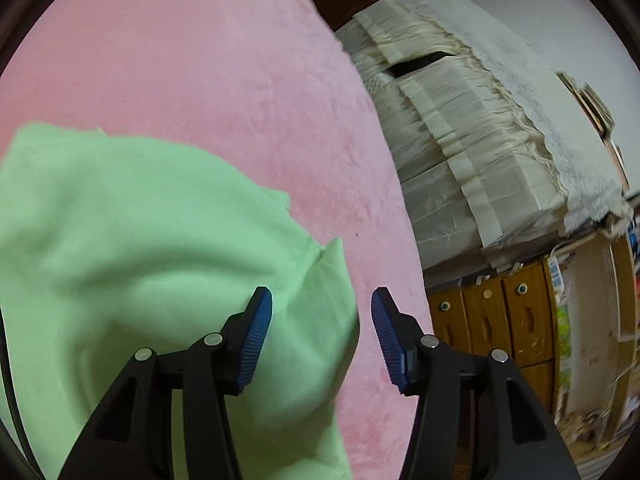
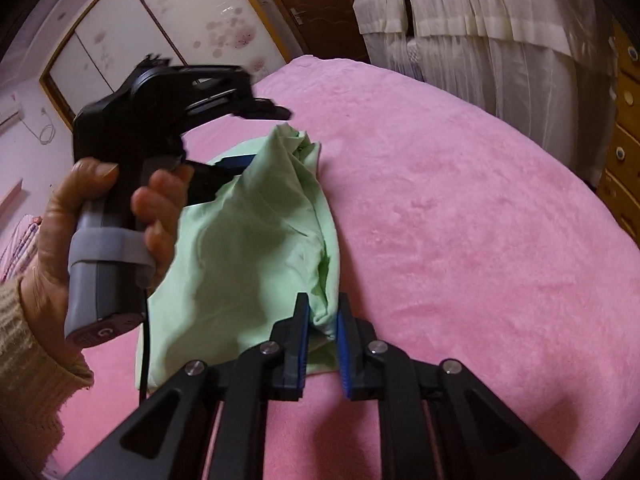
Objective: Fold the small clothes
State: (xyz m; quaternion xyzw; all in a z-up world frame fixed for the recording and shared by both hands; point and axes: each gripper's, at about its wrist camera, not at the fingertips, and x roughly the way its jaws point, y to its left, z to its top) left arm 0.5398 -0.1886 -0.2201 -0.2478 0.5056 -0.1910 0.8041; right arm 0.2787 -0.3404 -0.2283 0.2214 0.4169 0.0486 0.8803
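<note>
Pink bedspread (image 2: 460, 208), cream curtains (image 2: 480, 20) behind

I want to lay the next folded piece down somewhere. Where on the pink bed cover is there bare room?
The pink bed cover is bare to the right of the green garment, out to the cream curtain, and beyond it toward the door. It is crowded on the left, where the left tool and right tool meet the garment.

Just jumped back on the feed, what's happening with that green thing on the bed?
A person is folding a small green garment on the pink blanket, holding a gripper in each hand. The right gripper has its jaws pinched on a bunched edge of the cloth. The left gripper has its jaws open over the garment, gripping nothing.
</note>
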